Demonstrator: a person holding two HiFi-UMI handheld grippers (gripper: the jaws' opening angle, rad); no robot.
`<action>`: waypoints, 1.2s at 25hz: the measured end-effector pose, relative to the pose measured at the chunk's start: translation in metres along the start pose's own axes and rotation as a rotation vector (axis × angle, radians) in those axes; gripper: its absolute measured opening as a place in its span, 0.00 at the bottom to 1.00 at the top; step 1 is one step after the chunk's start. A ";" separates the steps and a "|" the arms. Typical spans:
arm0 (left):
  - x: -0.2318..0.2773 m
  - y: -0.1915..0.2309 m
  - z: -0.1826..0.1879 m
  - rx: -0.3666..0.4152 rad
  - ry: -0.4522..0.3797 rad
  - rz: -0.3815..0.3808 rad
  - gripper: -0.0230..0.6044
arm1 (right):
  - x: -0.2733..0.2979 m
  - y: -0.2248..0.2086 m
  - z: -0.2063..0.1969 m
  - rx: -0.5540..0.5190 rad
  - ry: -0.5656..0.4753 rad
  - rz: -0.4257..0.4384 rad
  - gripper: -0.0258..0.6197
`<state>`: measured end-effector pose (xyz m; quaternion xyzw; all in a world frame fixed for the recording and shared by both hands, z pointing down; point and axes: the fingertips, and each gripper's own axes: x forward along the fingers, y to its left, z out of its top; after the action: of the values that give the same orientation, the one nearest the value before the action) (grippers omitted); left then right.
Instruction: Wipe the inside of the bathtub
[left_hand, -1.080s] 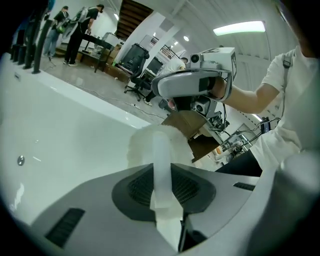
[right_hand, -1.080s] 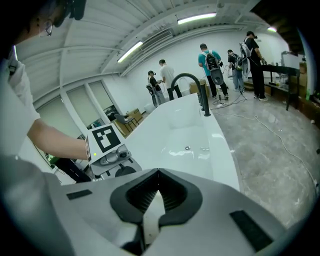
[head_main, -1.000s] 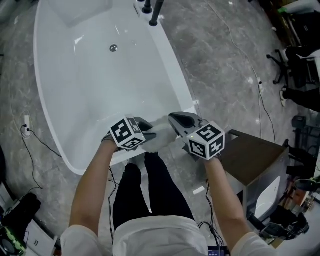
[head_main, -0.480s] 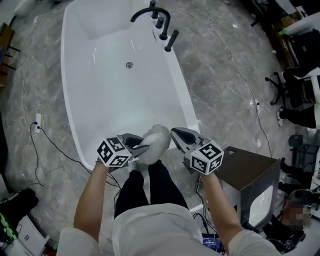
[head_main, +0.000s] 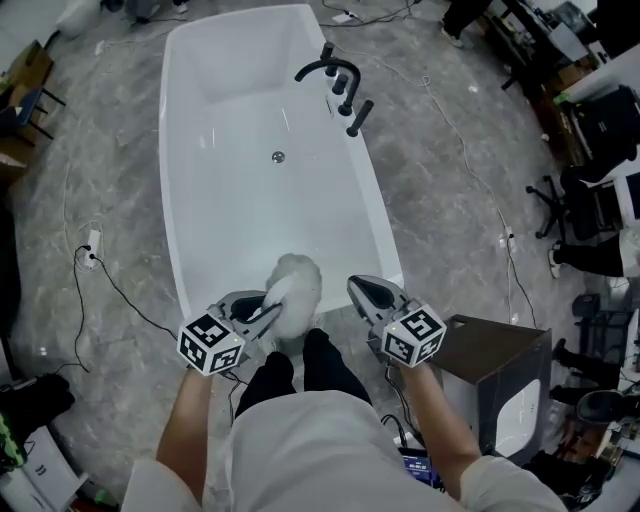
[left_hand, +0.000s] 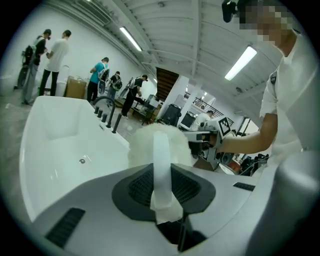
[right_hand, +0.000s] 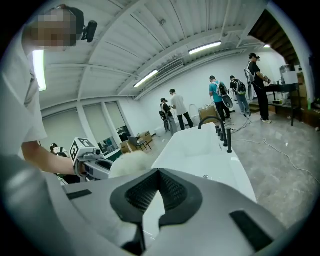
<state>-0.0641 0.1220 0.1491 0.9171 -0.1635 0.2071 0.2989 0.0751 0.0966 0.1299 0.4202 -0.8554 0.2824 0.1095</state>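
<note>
The left tongs (head_main: 268, 312) are clamped on a white strap of the fluffy white pad (head_main: 290, 288). The pad hangs over the rim of the white bathtub (head_main: 178, 160) at the tub's 6 o'clock end in the head view. The right tongs (head_main: 363, 289) sit just beside the pad at its 3 o'clock, with jaws together and nothing between them. A black faucet (head_main: 338, 80) stands on the tub's rim at 1 o'clock, and the drain (head_main: 278, 157) lies in the tub's floor.

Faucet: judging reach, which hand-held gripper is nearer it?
Right. The right hand-held gripper is by the rim carrying the faucet; the left hand-held gripper is farther left, clamping the duster.
</note>
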 end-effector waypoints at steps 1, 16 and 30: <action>-0.010 -0.003 0.001 -0.007 -0.020 0.012 0.18 | -0.002 0.007 -0.001 0.000 0.001 0.000 0.07; -0.129 -0.043 0.014 0.067 -0.251 0.155 0.18 | -0.040 0.094 0.015 -0.058 -0.087 -0.032 0.07; -0.143 -0.069 0.058 0.120 -0.386 0.364 0.18 | -0.069 0.080 0.053 -0.132 -0.150 0.011 0.07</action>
<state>-0.1415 0.1643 0.0051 0.9112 -0.3669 0.0882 0.1653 0.0581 0.1506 0.0263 0.4273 -0.8802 0.1937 0.0710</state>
